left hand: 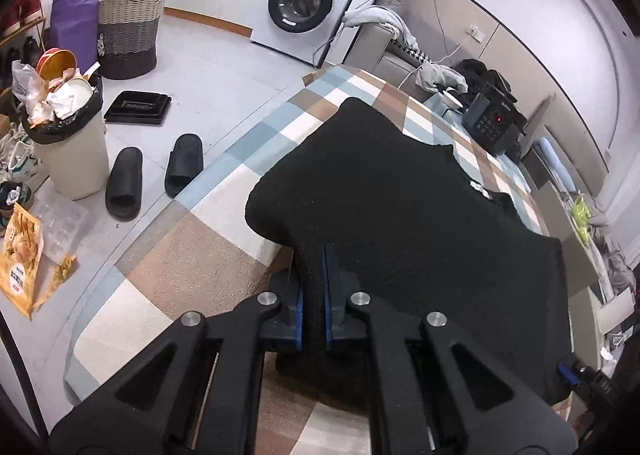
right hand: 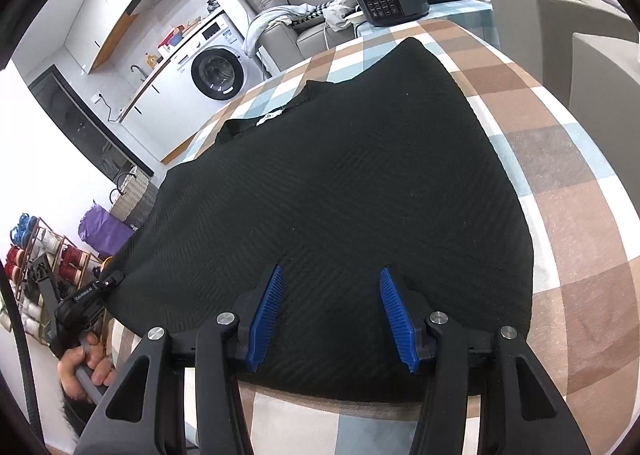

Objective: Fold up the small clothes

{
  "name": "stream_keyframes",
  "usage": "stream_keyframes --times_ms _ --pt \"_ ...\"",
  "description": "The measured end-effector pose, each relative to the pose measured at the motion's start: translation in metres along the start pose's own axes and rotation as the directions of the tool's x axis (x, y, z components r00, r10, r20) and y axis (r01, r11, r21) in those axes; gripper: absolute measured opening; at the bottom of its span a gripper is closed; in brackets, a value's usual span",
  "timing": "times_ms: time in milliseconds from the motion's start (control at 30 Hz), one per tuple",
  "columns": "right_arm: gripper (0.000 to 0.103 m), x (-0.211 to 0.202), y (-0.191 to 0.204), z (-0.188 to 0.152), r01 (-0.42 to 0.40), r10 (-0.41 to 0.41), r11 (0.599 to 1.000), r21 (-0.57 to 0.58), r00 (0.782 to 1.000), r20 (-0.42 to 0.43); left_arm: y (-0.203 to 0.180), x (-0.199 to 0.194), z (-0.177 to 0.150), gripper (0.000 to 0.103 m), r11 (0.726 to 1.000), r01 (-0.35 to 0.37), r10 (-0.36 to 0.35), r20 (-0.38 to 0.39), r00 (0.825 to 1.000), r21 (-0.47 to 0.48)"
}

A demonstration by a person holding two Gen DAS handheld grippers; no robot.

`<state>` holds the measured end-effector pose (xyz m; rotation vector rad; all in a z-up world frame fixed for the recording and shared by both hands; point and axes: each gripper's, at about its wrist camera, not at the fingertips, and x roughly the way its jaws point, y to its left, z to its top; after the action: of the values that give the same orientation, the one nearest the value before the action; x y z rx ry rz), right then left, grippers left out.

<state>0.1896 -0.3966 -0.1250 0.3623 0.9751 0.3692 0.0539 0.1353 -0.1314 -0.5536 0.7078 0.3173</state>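
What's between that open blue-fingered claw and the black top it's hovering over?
Nothing visible. The right gripper hangs open directly over the black garment, with only bare fabric between its fingers. The left gripper already pinches the garment's edge.

Lying spread across the checked cloth, a black knit garment [right hand: 340, 195] with ribbed weave, small white label at its neckline toward the far side, one near edge lifting off the surface in a pinched fold and the rest resting mostly flat.
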Motion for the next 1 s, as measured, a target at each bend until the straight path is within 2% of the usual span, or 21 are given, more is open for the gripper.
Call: stream_keyframes --times_ms 167,233,333,400,500,567,600,633,700,733,767,800,833,867,900,967,1000 --pt "0.052 -0.008 -0.001 0.001 -0.003 0.003 1.000 -0.006 1.000 0.020 -0.029 -0.020 0.012 0.004 0.996 0.027 -0.032 0.061 0.998 0.085" --pt "0.052 -0.012 -0.003 0.001 -0.005 0.005 1.000 0.006 1.000 0.028 -0.051 -0.030 0.021 0.004 0.990 0.062 -0.074 0.087 0.994 0.128" --pt "0.052 -0.021 -0.009 -0.001 0.002 -0.003 1.000 0.023 0.999 0.048 -0.099 -0.041 0.030 0.004 0.966 0.141 -0.169 0.114 0.979 0.216" --pt "0.052 -0.029 -0.012 -0.002 0.011 -0.014 0.999 0.033 0.998 0.066 -0.138 -0.047 0.028 0.004 0.933 0.207 -0.248 0.109 0.963 0.295" --pt "0.052 -0.042 -0.021 -0.003 0.032 -0.036 0.998 0.053 0.995 0.090 -0.206 -0.049 0.006 0.004 0.843 0.347 -0.392 0.026 0.920 0.411" --pt "0.052 -0.050 -0.029 -0.004 0.052 -0.059 0.996 0.069 0.993 0.102 -0.240 -0.045 -0.018 0.004 0.783 0.425 -0.450 -0.057 0.891 0.454" --pt "0.052 -0.055 -0.033 -0.005 0.060 -0.068 0.995 0.078 0.992 0.107 -0.252 -0.043 -0.028 0.004 0.760 0.451 -0.465 -0.094 0.880 0.468" --pt "0.052 -0.058 -0.037 -0.005 0.071 -0.080 0.994 0.088 0.991 0.110 -0.268 -0.036 -0.047 0.004 0.722 0.492 -0.478 -0.164 0.863 0.486" --pt "0.052 -0.062 -0.041 -0.005 0.083 -0.093 0.992 0.097 0.989 0.113 -0.281 -0.029 -0.071 0.005 0.684 0.543 -0.488 -0.248 0.837 0.488" --pt "0.052 -0.062 -0.041 -0.006 0.086 -0.097 0.991 0.099 0.989 0.115 -0.285 -0.023 -0.086 0.005 0.667 0.558 -0.469 -0.304 0.829 0.494" --pt "0.052 -0.063 -0.042 -0.006 0.088 -0.100 0.991 0.102 0.988 0.115 -0.286 -0.021 -0.095 0.006 0.668 0.555 -0.451 -0.323 0.832 0.496" --pt "0.052 -0.063 -0.042 -0.005 0.088 -0.099 0.991 0.101 0.988 0.114 -0.284 -0.020 -0.103 0.011 0.672 0.553 -0.431 -0.347 0.833 0.493" --pt "0.052 -0.061 -0.042 -0.004 0.087 -0.099 0.991 0.101 0.988 0.115 -0.279 -0.019 -0.108 0.016 0.674 0.563 -0.425 -0.373 0.825 0.478" --pt "0.052 -0.060 -0.041 -0.003 0.084 -0.095 0.991 0.100 0.989 0.114 -0.271 -0.020 -0.109 0.019 0.671 0.587 -0.442 -0.392 0.807 0.452" --pt "0.052 -0.058 -0.039 -0.002 0.079 -0.090 0.992 0.098 0.990 0.112 -0.264 -0.025 -0.108 0.025 0.668 0.600 -0.457 -0.394 0.797 0.439" --pt "0.052 -0.053 -0.035 0.000 0.069 -0.078 0.994 0.090 0.991 0.106 -0.247 -0.033 -0.103 0.036 0.678 0.590 -0.463 -0.368 0.806 0.439" --pt "0.052 -0.050 -0.032 0.001 0.061 -0.070 0.994 0.086 0.992 0.104 -0.235 -0.039 -0.096 0.045 0.695 0.570 -0.459 -0.340 0.821 0.439"
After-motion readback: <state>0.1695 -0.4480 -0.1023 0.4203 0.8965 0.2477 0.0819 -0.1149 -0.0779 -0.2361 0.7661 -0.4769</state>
